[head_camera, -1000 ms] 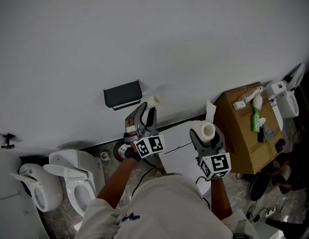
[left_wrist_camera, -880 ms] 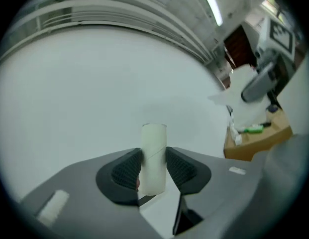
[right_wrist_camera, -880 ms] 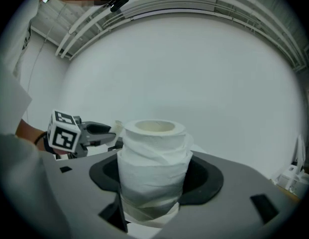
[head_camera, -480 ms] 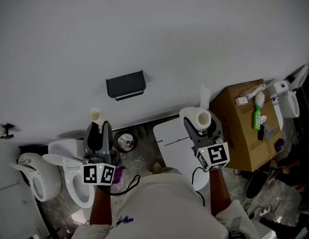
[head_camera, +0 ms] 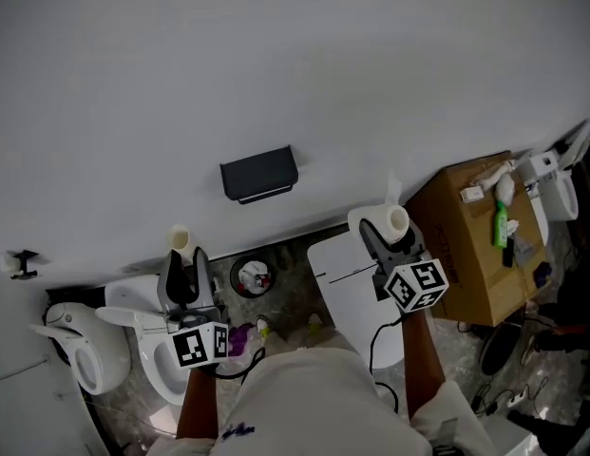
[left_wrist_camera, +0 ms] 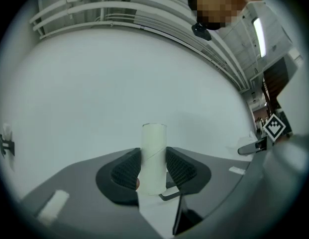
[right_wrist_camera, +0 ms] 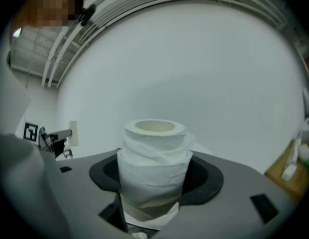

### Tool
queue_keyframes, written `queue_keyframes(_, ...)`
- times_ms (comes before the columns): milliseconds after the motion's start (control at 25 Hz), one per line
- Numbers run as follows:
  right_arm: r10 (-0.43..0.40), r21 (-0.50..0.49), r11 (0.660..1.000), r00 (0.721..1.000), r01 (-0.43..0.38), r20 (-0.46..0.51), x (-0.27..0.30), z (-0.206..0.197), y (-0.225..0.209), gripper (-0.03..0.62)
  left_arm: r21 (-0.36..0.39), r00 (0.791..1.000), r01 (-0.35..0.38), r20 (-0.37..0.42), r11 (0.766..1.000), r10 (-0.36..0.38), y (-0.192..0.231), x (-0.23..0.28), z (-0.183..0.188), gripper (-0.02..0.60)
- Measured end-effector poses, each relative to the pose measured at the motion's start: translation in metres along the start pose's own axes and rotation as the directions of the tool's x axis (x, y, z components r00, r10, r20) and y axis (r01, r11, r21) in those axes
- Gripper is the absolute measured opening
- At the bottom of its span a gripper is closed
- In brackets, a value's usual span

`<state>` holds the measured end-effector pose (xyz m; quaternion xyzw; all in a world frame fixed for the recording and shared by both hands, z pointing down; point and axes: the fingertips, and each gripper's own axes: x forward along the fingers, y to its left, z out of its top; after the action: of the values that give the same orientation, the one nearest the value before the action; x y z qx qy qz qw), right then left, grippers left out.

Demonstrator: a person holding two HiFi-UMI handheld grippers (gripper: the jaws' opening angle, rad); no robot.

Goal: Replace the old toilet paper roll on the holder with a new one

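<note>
toilet paper roll (right_wrist_camera: 153, 158), white and full, stands upright, clamped between the jaws of the right tongs (head_camera: 385, 229). the left tongs (head_camera: 183, 272) are clamped on a bare pale cardboard tube (left_wrist_camera: 154, 156), also upright, its top poking past the jaw tips. a white toilet (head_camera: 133, 300) lies under the left tongs. beyond, between both tongs, a black box-shaped holder (head_camera: 259, 173) sits on the white wall (head_camera: 275, 65), well apart from either.
</note>
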<state>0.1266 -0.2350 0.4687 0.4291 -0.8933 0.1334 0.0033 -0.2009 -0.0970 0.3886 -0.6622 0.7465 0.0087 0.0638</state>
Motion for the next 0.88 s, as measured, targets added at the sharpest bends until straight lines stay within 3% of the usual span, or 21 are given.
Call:
queue_keyframes(80,0.011,0.233,0.972,1.0,-0.008,-0.012,0.013,-0.018,-0.011,0.296,0.028,0.999,-0.035,0.021,0.999,0.035,0.006,0.003,-0.001,0.164)
queue_keyframes(120,0.026,0.376,0.927,1.0,-0.019,-0.014,0.021,-0.029,-0.016,0.296,0.035,0.999,-0.035,0.018,0.999,0.034,0.007,0.004,-0.004,0.164)
queue_keyframes(160,0.047,0.517,0.855,0.999,-0.038,-0.004,0.028,-0.04,-0.02,0.296,0.043,1.0,-0.018,0.006,0.999,0.018,0.007,0.006,-0.008,0.164)
queue_keyframes(200,0.059,0.651,0.757,0.998,-0.056,0.017,0.035,-0.051,-0.025,0.296,0.055,1.0,0.013,-0.011,0.998,-0.013,0.006,0.008,-0.011,0.164)
queue_keyframes(240,0.054,0.774,0.63,0.998,-0.067,0.042,0.041,-0.064,-0.031,0.295,0.067,0.999,0.048,-0.025,0.997,-0.047,0.006,0.009,-0.013,0.166)
queue_keyframes(280,0.037,0.875,0.478,0.997,-0.08,0.071,0.046,-0.078,-0.039,0.295,0.079,0.997,0.074,-0.034,0.994,-0.072,0.008,0.008,-0.013,0.166)
queue_keyframes(320,0.009,0.942,0.321,0.995,-0.094,0.096,0.051,-0.092,-0.047,0.295,0.088,0.996,0.087,-0.041,0.992,-0.084,0.013,0.006,-0.015,0.166)
queue_keyframes(360,-0.026,0.978,0.188,0.995,-0.092,0.099,0.056,-0.108,-0.054,0.295,0.089,0.995,0.09,-0.051,0.992,-0.086,0.02,0.004,-0.017,0.166)
queue_keyframes(400,-0.058,0.992,0.102,0.995,-0.071,0.077,0.059,-0.122,-0.059,0.295,0.08,0.994,0.089,-0.064,0.993,-0.084,0.027,0.002,-0.021,0.166)
queue_keyframes(440,-0.074,0.997,0.07,0.996,-0.04,0.045,0.064,-0.134,-0.061,0.295,0.06,0.994,0.089,-0.076,0.994,-0.085,0.033,0.001,-0.025,0.166)
queue_keyframes(480,-0.073,0.997,0.079,0.997,-0.01,0.016,0.069,-0.141,-0.06,0.295,0.037,0.993,0.091,-0.083,0.995,-0.088,0.038,0.0,-0.028,0.166)
queue_keyframes(600,-0.03,0.988,0.155,1.0,0.005,0.0,0.092,-0.14,-0.046,0.295,0.015,0.991,0.108,-0.081,0.994,-0.106,0.042,0.0,-0.03,0.166)
queue_keyframes(880,0.019,0.969,0.242,0.999,-0.049,0.046,0.145,-0.12,-0.031,0.295,0.032,0.983,0.169,-0.072,0.985,-0.167,0.03,0.008,-0.028,0.166)
